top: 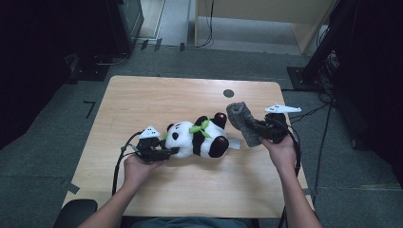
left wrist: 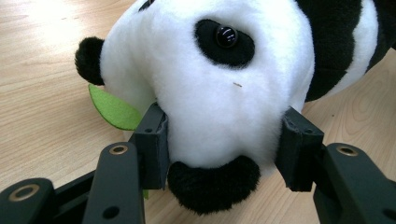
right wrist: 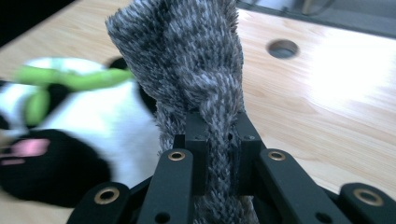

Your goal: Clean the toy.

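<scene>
While the left gripper clamps the toy panda by the head, jaws squeezed onto white plush either side of the muzzle, the toy lies on its back near the middle of the table, feet pointing to three o'clock. In the left gripper view the pads dent the panda's face evenly, a green leaf poking out at nine o'clock. Over at three o'clock from the panda, the right gripper pinches a grey fuzzy sock, jaws pressed tight on a bunched fold with the open end standing up. My read: the sock is headed for a paw. To do it well, keep the head grip steady, bring the sock's mouth square to the near foot, and slide along the leg, not across. Farther back at twelve o'clock sits a round cable hole.
</scene>
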The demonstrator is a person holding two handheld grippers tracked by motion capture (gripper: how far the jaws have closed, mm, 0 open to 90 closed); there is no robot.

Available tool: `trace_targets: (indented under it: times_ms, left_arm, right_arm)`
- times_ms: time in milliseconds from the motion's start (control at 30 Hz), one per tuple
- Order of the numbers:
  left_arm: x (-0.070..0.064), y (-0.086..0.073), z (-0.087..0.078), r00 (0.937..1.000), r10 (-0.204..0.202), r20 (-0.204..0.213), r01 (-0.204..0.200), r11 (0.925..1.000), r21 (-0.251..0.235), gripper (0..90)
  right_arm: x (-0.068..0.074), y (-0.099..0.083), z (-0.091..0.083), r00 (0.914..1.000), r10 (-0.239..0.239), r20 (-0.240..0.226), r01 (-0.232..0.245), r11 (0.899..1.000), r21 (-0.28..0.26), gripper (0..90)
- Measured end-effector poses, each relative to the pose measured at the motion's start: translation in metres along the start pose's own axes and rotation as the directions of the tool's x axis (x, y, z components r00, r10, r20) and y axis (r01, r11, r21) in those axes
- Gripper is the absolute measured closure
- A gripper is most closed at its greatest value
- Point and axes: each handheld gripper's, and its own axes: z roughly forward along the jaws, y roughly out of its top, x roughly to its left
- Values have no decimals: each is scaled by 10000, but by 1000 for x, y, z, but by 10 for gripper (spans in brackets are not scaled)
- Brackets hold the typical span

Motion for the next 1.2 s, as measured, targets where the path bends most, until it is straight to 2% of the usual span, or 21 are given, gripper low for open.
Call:
trace_targets:
  times_ms: [167,233,467,600,767,900,1067,1200]
  left_arm:
    - [1,0,0,10000,13,16,-13,10000,-20,453]
    - [1,0,0,10000,33,25,-33,10000,-22,453]
    - [1,0,0,10000,70,27,-70,10000,-31,448]
    - [2,0,0,9999,94,51,-94,9999,-47,442]
    - [2,0,0,9999,121,53,-121,9999,-52,435]
    - [2,0,0,9999,126,77,-125,9999,-55,431]
    - [3,0,0,9999,19,110,-18,10000,-83,407]
    - [2,0,0,10000,26,83,-25,10000,-68,388]
  right_arm:
    - [-23,-7,16,9983,293,511,-293,9996,-15,807]
    - [-31,-10,22,9969,215,756,-210,9998,-77,807]
    - [-58,-22,47,9885,642,1367,-715,9962,489,801]
    - [-69,-31,58,9808,748,1803,-882,9938,677,800]
    - [-78,-38,67,9776,1240,1698,-1337,9899,467,793]
    - [-79,-42,71,9777,1254,1683,-1359,9894,518,764]
    - [-83,-43,70,9759,1541,1544,-1636,9852,507,648]
    - [-84,-43,69,9734,1638,1602,-1722,9843,400,557]
